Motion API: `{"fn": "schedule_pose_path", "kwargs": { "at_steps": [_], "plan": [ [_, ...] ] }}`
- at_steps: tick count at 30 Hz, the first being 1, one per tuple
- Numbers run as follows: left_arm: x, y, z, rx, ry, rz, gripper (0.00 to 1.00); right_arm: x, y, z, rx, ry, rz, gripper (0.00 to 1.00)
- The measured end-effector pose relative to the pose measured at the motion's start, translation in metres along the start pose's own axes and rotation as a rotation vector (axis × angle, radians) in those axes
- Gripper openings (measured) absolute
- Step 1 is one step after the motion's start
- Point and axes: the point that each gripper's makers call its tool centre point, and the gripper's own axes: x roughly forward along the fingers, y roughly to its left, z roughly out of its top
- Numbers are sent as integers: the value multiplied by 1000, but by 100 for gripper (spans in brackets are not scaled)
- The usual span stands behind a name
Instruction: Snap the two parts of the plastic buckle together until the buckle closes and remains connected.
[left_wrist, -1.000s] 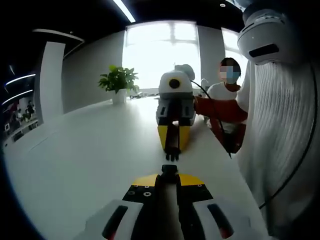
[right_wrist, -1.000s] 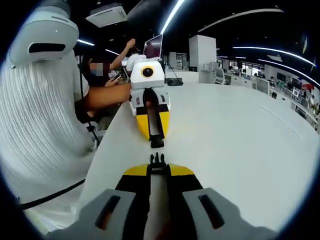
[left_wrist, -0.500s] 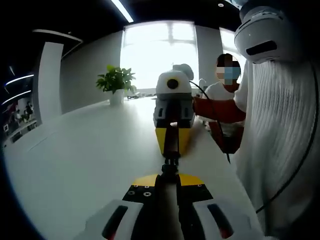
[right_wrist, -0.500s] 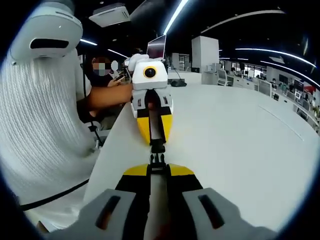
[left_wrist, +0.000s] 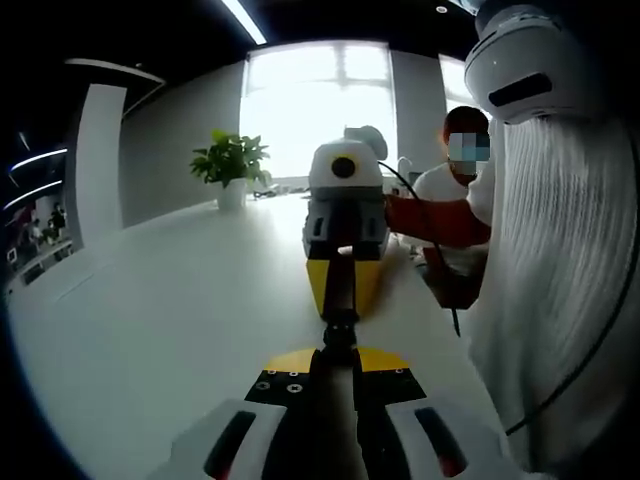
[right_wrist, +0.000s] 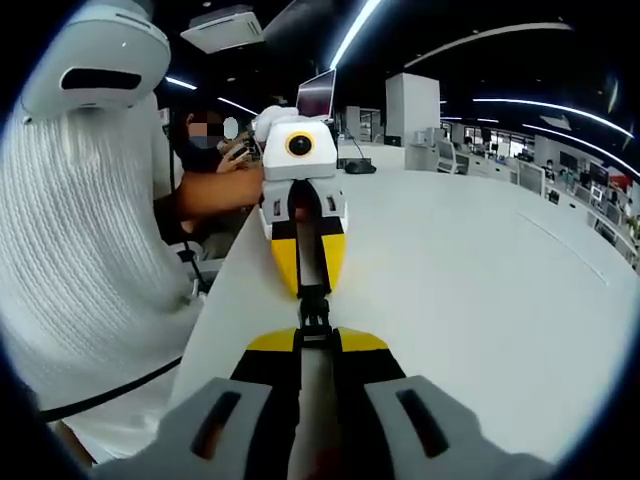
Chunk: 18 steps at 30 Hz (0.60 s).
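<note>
Left gripper: clenched on one black buckle half at its tips.
Right gripper: clamped on the other buckle half.
Buckle: the halves meet tip to tip between both grippers, above the white table.
Bystander: person in red sleeve seated beyond.
</note>
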Motion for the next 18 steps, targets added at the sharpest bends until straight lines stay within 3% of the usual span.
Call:
{"fn": "schedule_pose_path", "kwargs": {
  "at_steps": [18],
  "plan": [
    [4,-12,2,7,-5,3,12,1,15,1,-19,-1,24,12]
  ]
}}
